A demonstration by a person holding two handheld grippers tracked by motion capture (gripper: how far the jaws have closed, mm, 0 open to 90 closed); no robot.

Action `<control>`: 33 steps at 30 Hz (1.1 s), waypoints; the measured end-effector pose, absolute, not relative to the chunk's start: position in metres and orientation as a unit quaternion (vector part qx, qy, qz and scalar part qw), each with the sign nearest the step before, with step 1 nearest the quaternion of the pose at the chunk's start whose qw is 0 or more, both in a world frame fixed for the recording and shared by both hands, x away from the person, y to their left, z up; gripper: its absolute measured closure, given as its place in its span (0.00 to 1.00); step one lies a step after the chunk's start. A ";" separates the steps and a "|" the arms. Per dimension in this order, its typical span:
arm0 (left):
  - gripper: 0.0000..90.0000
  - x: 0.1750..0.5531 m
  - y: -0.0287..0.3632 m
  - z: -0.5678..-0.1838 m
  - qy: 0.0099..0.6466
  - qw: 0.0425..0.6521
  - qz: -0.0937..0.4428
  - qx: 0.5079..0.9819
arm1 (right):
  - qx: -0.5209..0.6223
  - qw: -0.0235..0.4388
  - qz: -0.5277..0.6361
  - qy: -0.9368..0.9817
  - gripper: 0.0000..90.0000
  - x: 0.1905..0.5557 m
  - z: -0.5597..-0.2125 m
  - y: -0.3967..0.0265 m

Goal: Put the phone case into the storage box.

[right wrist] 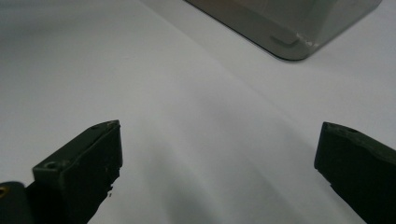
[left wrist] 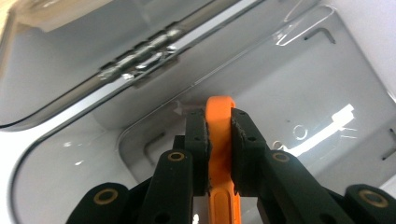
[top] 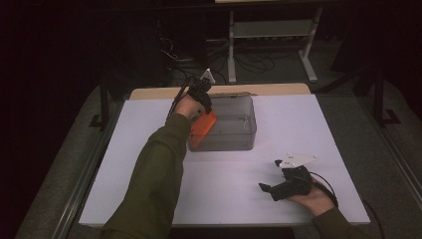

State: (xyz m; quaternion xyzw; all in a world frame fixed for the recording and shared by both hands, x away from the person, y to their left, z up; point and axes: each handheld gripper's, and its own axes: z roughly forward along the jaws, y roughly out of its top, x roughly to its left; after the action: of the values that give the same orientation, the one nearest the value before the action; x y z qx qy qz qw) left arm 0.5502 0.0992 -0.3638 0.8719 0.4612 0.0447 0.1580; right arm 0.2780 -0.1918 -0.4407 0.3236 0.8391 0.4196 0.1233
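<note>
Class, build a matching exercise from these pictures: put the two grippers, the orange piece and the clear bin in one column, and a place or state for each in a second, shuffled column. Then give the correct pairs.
Things
1. left gripper
2. right gripper
3. orange piece
4. clear plastic bin

Places or states
A. jaws wide apart above the bare white table
B. pinched between two black jaws
C. standing open-topped at the table's far middle
D. shut, reaching into the bin

Pairs: 1-D, 2-A, 3-B, 4-C
</note>
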 end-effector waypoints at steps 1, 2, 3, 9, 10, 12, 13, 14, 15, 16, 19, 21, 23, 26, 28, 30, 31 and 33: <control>0.87 0.550 0.101 -0.363 0.464 0.158 0.045 0.870 | 0.324 0.123 0.419 0.839 0.01 0.278 -0.441 -0.192; 0.87 0.551 0.102 -0.363 0.465 0.157 0.046 0.870 | 0.323 0.123 0.419 0.839 0.01 0.278 -0.441 -0.192; 0.87 0.551 0.104 -0.362 0.468 0.157 0.047 0.869 | 0.323 0.123 0.419 0.839 0.01 0.278 -0.441 -0.192; 0.86 0.553 0.113 -0.360 0.479 0.143 0.060 0.864 | 0.323 0.123 0.419 0.840 0.01 0.278 -0.441 -0.191; 0.86 0.553 0.115 -0.360 0.480 0.140 0.062 0.864 | 0.323 0.123 0.418 0.840 0.01 0.278 -0.441 -0.191; 0.85 0.553 0.116 -0.360 0.485 0.135 0.067 0.861 | 0.324 0.122 0.417 0.840 0.01 0.278 -0.441 -0.191; 0.85 0.553 0.117 -0.360 0.485 0.133 0.067 0.862 | 0.324 0.122 0.417 0.840 0.01 0.278 -0.441 -0.191; 0.85 0.553 0.117 -0.360 0.485 0.132 0.068 0.862 | 0.325 0.121 0.418 0.840 0.01 0.278 -0.441 -0.191; 0.85 0.553 0.117 -0.360 0.486 0.130 0.070 0.862 | 0.325 0.122 0.418 0.840 0.01 0.278 -0.441 -0.191; 0.84 0.553 0.117 -0.360 0.486 0.126 0.072 0.862 | 0.325 0.121 0.418 0.840 0.01 0.278 -0.441 -0.191; 0.83 0.553 0.117 -0.362 0.487 0.117 0.078 0.862 | 0.324 0.121 0.417 0.840 0.01 0.278 -0.441 -0.192; 0.83 0.553 0.117 -0.363 0.488 0.110 0.082 0.862 | 0.324 0.121 0.418 0.840 0.01 0.279 -0.441 -0.192; 0.82 0.553 0.118 -0.363 0.488 0.105 0.085 0.863 | 0.324 0.121 0.418 0.840 0.01 0.279 -0.441 -0.192; 0.81 0.553 0.119 -0.364 0.486 0.102 0.088 0.863 | 0.323 0.121 0.418 0.840 0.01 0.279 -0.441 -0.192; 0.79 0.552 0.118 -0.363 0.485 0.104 0.091 0.864 | 0.323 0.121 0.418 0.840 0.01 0.279 -0.441 -0.192; 0.76 0.552 0.118 -0.362 0.483 0.103 0.094 0.864 | 0.324 0.121 0.418 0.840 0.01 0.279 -0.441 -0.192; 0.74 0.552 0.117 -0.362 0.483 0.104 0.096 0.864 | 0.323 0.121 0.418 0.840 0.01 0.279 -0.441 -0.192; 0.71 0.552 0.117 -0.362 0.482 0.104 0.098 0.865 | 0.323 0.121 0.419 0.840 0.01 0.279 -0.441 -0.192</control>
State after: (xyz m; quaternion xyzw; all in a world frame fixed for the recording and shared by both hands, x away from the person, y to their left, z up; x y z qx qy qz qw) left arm 0.5517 0.1171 -0.3616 0.8647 0.4816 0.0978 0.1041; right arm 0.2790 -0.1919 -0.4412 0.3229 0.8402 0.4186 0.1208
